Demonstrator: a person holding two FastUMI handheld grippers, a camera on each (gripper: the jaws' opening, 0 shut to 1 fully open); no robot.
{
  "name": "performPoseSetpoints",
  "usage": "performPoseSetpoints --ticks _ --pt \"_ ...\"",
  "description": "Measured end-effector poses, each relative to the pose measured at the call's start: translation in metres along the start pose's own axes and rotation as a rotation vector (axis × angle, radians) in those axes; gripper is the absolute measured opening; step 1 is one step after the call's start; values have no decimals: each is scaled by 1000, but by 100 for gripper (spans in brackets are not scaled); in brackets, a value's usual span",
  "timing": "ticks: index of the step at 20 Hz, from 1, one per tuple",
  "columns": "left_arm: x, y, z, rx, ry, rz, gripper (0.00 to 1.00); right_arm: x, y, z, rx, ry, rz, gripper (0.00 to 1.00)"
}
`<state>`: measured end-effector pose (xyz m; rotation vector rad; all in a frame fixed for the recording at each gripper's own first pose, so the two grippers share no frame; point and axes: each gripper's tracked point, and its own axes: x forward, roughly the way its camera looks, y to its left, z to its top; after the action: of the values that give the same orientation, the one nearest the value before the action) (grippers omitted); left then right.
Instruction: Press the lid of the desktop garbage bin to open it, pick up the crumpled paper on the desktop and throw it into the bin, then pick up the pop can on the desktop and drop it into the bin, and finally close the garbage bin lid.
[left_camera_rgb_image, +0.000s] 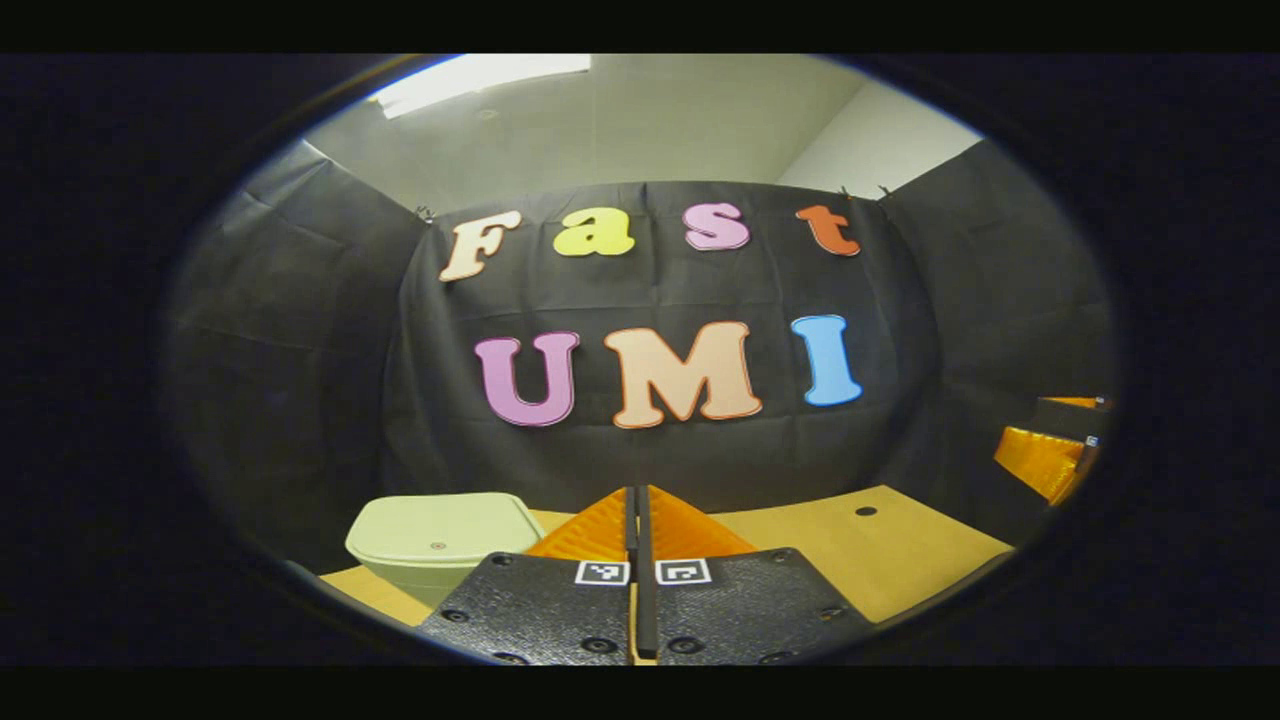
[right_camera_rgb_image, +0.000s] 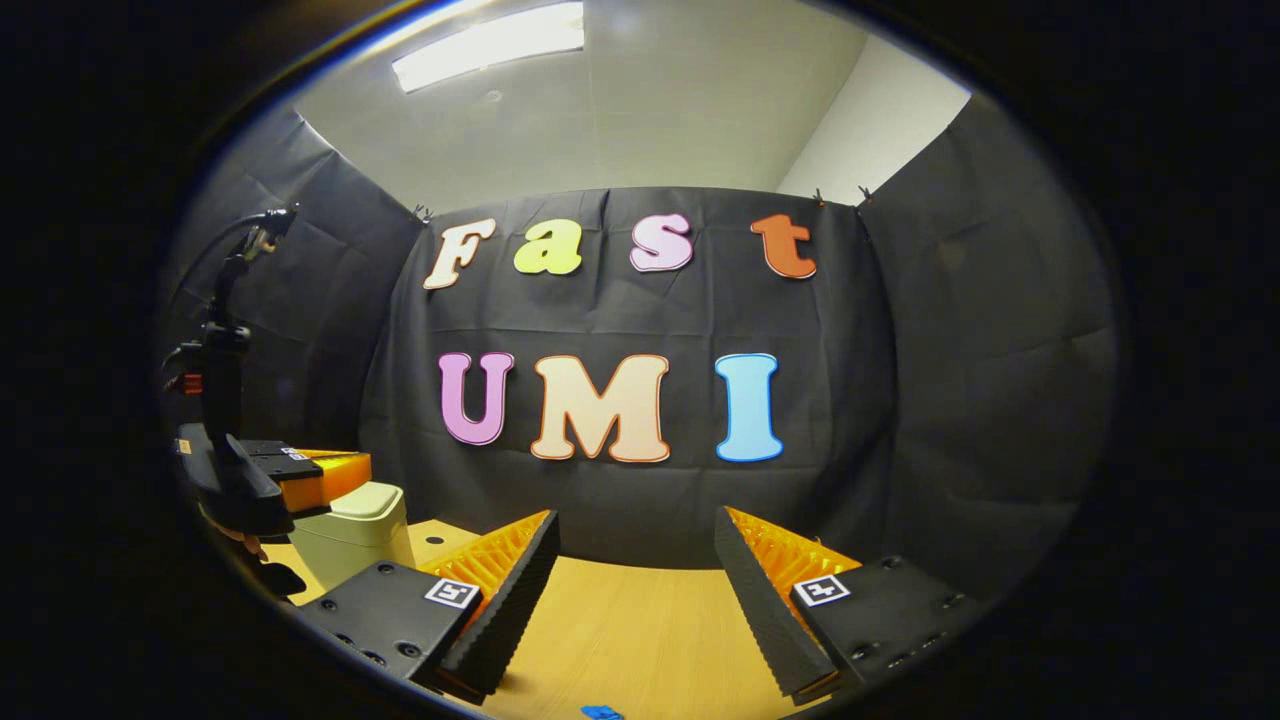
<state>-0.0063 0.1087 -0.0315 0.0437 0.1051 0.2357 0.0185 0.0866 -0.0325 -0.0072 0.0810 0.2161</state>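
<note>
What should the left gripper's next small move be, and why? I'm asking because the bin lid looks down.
Probably lower the left gripper onto the bin's lid and press. The bin sits closed on the desk, the left jaws are shut, good for pushing, and in the right gripper view that gripper hovers at the bin. The right gripper waits open.

A ceiling light panel (right_camera_rgb_image: 490, 42) glares overhead; the booth stays dim, edges bowed by fisheye.

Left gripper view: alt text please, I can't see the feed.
The left gripper, fingers closed together and empty, hovers beside a pale green plastic desktop bin with its lid down, on a light wooden table. The right gripper shows at the right edge.
</note>
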Motion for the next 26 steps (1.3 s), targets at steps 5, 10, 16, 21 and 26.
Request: performPoseSetpoints --ticks 5,10,16,21,26 --pt "3 43 -15 24 32 81 0 7 21 -3 -5 15 32 98" --pt "10 88 -40 31 80 160 0 14 41 -11 -18 40 53 100" --pt "18 128 -73 17 150 226 0 18 53 -17 -19 66 53 98" --pt "26 146 -99 22 191 249 0 23 62 -24 -35 85 53 100" --pt "24 149 -109 -15 198 275 0 28 71 -27 -47 100 67 98"
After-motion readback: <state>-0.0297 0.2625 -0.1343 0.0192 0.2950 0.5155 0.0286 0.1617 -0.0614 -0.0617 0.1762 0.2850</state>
